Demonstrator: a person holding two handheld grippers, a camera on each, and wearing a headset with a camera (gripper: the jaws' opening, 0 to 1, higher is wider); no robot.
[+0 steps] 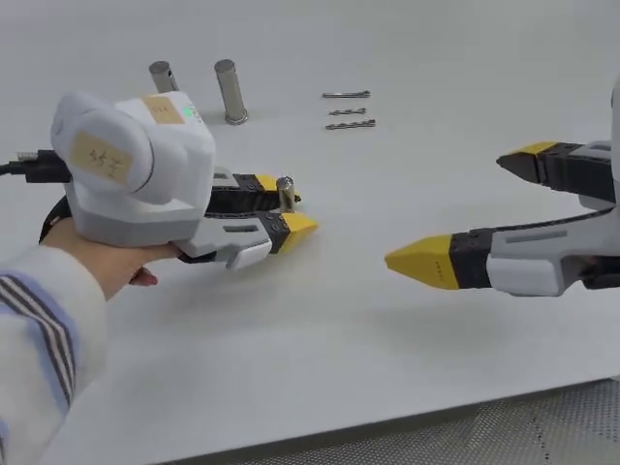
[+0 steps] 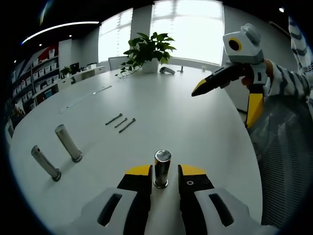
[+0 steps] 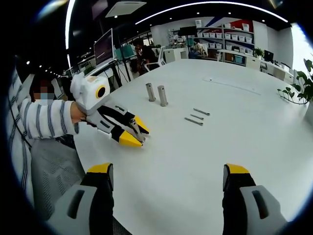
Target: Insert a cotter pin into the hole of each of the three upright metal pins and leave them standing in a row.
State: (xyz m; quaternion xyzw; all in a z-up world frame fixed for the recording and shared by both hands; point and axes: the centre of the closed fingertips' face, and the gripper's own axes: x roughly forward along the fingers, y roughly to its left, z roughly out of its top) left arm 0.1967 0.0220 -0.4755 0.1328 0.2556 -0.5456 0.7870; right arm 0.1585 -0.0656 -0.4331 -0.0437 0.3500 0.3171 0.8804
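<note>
— Jaws first: what do yours hold?
— On my left gripper they are closed on one metal pin, which stands upright on the table, near and to the left.
— And the other pair?
— On my right gripper they are spread wide with nothing between them, off to the right.
— Anything beyond?
— Two more pins stand side by side at the far left. Three cotter pins lie in a row to their right, apart from both my grippers.

I see two grey metal pins standing upright side by side at upper left, a third metal pin upright and clasped by my left gripper at centre-left, and three cotter pins lying parallel at upper centre.
</note>
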